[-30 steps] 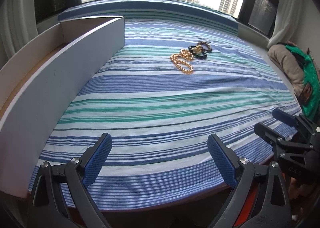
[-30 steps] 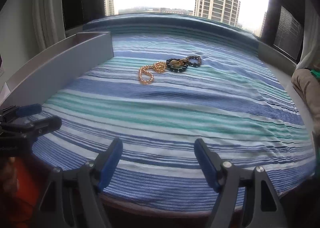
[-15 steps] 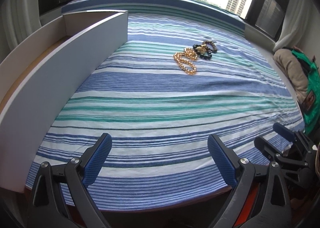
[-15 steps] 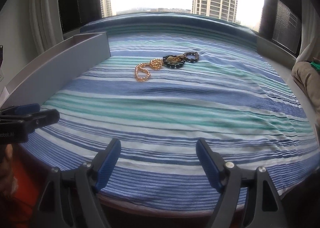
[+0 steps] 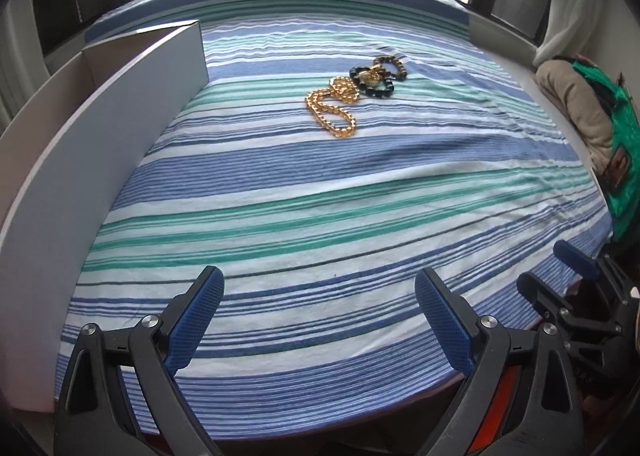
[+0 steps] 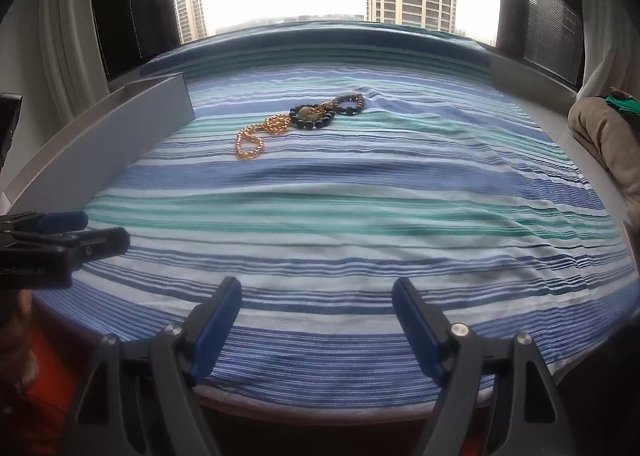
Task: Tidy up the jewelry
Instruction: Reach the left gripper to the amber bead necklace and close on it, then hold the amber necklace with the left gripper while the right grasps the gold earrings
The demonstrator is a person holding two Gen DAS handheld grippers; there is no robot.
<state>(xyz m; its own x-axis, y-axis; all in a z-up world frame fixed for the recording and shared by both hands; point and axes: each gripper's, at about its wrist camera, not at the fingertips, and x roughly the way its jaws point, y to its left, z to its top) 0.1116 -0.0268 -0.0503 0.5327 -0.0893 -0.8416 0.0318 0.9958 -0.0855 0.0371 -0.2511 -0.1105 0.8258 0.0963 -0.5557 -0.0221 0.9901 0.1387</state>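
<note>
Striped blue, green and white bedcover (image 5: 320, 191) stretches toward a bright window with towers beyond. Over the last second both grippers have crept in from its near edge, so the jewelry looms larger: a gold chain necklace (image 5: 332, 111) and dark beaded bracelets (image 5: 376, 75) tangled near the far middle, the grey open box (image 5: 120, 127) along the left edge. Left gripper (image 5: 320, 320) and right gripper (image 6: 316, 324) gape wide, empty; the first pick lies ahead.

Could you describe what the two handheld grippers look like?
Both the left gripper and the right gripper have black plastic fingers with silver bolts and textured blue pads. White lettering marks the left gripper's side, and orange clothing shows behind.
</note>
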